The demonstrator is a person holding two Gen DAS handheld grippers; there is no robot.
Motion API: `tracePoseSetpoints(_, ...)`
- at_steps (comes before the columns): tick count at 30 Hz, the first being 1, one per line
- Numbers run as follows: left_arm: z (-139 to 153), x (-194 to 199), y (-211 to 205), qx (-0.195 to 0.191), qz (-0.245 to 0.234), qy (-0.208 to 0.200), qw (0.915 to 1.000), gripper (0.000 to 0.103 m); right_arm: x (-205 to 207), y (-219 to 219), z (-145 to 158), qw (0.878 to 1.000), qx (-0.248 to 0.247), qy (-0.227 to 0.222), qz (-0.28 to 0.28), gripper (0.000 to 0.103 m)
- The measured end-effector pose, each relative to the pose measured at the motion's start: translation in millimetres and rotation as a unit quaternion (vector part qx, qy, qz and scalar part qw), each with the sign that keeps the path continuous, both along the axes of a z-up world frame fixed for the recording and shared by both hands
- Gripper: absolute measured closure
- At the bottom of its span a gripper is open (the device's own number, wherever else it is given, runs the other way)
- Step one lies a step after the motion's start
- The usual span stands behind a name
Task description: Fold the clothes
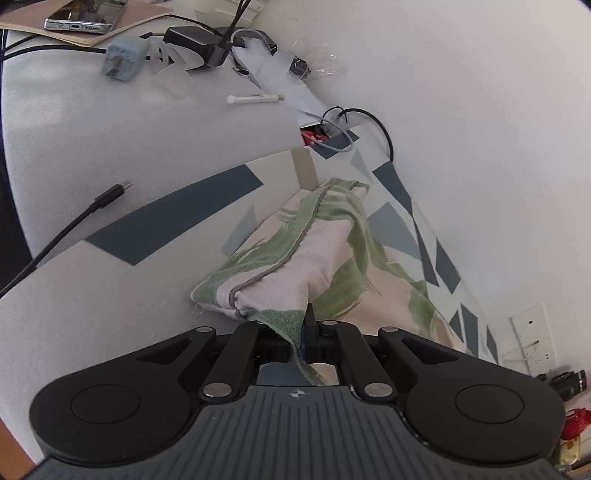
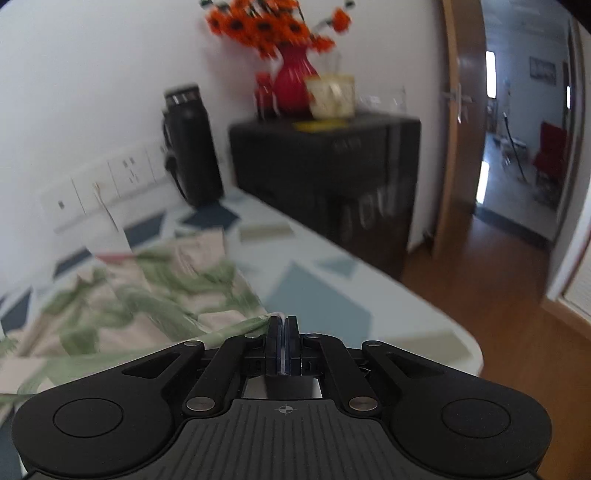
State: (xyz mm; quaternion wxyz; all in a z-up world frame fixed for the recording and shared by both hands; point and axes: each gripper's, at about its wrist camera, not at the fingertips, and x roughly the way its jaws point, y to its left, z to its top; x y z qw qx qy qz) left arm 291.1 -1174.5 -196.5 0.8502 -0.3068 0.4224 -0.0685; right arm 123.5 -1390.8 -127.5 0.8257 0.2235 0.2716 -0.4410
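Both the left gripper (image 1: 301,332) and right gripper (image 2: 282,328) are clamped on edges of the green-patterned cloth (image 1: 332,251), which stretches ahead of them over the desk (image 1: 110,314).

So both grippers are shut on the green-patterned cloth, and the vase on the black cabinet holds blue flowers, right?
Not quite: the flowers are orange, as the right wrist view shows. The rest stands: the left gripper and right gripper are shut on the green-patterned cloth, and the red vase stands on the black cabinet.
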Motion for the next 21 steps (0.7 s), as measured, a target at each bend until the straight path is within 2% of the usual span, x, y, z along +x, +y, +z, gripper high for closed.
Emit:
tracePoseSetpoints(2, 1, 0, -4, 0.017, -0.001, 0.013, 0.9998, 0.094, -9, 3, -24, 0.999, 0.031, 0.038, 0.003, 0.102)
tracePoseSetpoints(4, 5, 0, -6, 0.014, 0.001, 0.01, 0.9998, 0.084, -7, 7, -32, 0.998, 0.034, 0.056, 0.011, 0.101)
tracePoseSetpoints(6, 14, -1, -9, 0.009, -0.003, -0.005, 0.9999, 0.068, -1, 11, -30, 0.998, 0.024, 0.064, 0.013, 0.101)
tracePoseSetpoints(7, 20, -1, -11, 0.013, -0.007, -0.014, 0.9998, 0.063, 4, 12, -26, 0.997, 0.018, 0.068, 0.014, 0.099)
tracePoseSetpoints(9, 33, -1, -15, 0.026, -0.02, -0.035, 0.9989, 0.036, 8, 16, -21, 0.997, 0.009, 0.07, 0.015, 0.095)
tracePoseSetpoints(10, 40, -1, -17, 0.032, -0.026, -0.045, 0.9981, 0.032, 6, 17, -17, 0.998, 0.006, 0.068, 0.016, 0.091)
tracePoseSetpoints(12, 47, 0, -18, 0.031, -0.032, -0.048, 0.9978, 0.03, 7, 16, -5, 0.998, -0.001, 0.053, 0.02, 0.077)
tracePoseSetpoints(13, 48, 1, -18, 0.027, -0.032, -0.044, 0.9982, 0.03, 9, 16, 0, 0.999, -0.007, 0.043, 0.026, 0.063)
tracePoseSetpoints(14, 46, 1, -17, 0.016, -0.028, -0.036, 0.9988, 0.03, 11, 16, 4, 0.999, -0.012, 0.034, 0.033, 0.058)
tracePoseSetpoints(16, 40, -1, -13, -0.012, -0.018, -0.018, 0.9996, 0.03, 19, 18, 8, 0.998, -0.017, 0.016, 0.06, 0.059)
tracePoseSetpoints(18, 34, -7, -13, -0.042, -0.016, -0.002, 0.999, 0.03, 33, 22, 5, 0.996, -0.011, 0.022, 0.087, 0.059)
tracePoseSetpoints(21, 28, -17, -21, -0.056, -0.029, 0.015, 0.9979, 0.03, 57, 33, -3, 0.99, 0.002, 0.032, 0.136, 0.056)
